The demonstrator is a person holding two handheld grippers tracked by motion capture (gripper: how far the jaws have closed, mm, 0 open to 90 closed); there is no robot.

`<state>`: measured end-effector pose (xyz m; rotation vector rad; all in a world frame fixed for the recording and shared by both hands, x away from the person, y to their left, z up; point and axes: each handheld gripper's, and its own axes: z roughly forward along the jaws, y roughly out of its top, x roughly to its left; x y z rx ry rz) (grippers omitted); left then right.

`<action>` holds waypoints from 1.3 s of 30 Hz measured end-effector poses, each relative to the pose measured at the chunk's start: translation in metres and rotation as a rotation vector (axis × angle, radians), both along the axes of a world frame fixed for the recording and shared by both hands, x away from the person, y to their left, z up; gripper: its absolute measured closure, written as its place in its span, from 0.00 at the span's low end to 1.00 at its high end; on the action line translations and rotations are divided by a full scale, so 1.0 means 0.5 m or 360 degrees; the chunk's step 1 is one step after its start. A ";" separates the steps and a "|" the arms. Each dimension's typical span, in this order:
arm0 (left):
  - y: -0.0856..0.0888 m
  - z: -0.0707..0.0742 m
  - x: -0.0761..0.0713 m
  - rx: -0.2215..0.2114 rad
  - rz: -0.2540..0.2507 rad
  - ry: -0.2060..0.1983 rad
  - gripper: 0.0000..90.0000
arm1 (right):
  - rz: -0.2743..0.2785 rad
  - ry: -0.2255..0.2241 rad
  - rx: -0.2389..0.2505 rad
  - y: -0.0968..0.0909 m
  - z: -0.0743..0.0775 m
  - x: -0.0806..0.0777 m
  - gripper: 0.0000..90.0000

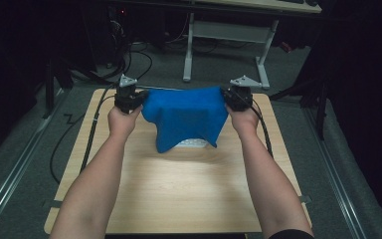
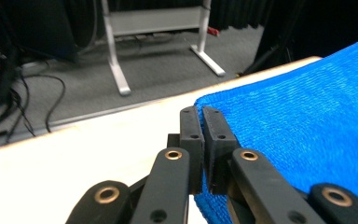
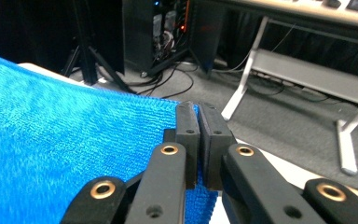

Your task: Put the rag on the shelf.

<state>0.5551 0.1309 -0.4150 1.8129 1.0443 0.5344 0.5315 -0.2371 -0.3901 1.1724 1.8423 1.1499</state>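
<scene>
A blue knitted cloth point(image 1: 186, 117) hangs stretched above the far half of the wooden table point(image 1: 179, 189). My left gripper point(image 1: 127, 97) is shut on its left corner and my right gripper point(image 1: 238, 94) is shut on its right corner. The cloth's lower edge droops toward the table and partly covers a small white object point(image 1: 191, 143). In the left gripper view the jaws point(image 2: 201, 114) pinch the cloth's corner, with the blue fabric point(image 2: 298, 126) spreading to the right. In the right gripper view the jaws point(image 3: 198, 112) clamp the other corner, the fabric point(image 3: 60, 149) spreading left.
A white-legged desk frame point(image 1: 226, 47) stands on the grey carpet beyond the table. Black cables point(image 1: 129, 59) and dark equipment lie at the back left. Metal rails point(image 1: 10, 174) run along both sides of the table.
</scene>
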 end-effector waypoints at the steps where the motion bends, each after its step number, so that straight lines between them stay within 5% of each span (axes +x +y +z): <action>1: -0.002 -0.007 -0.004 0.0018 -0.0013 0.0030 0.98 | -0.0002 0.0010 0.0026 -0.003 -0.008 -0.004 0.98; 10: -0.019 -0.072 -0.044 0.0006 -0.0061 0.0123 0.98 | -0.0007 0.0120 0.0083 -0.023 -0.077 -0.037 0.98; 19: -0.033 -0.123 -0.048 -0.0041 -0.0116 0.0211 0.98 | 0.0035 0.0222 0.0126 -0.019 -0.146 -0.057 0.98; 39: -0.070 -0.175 -0.044 -0.0055 -0.0167 0.0340 0.97 | 0.0038 0.0282 0.0125 -0.022 -0.194 -0.076 0.98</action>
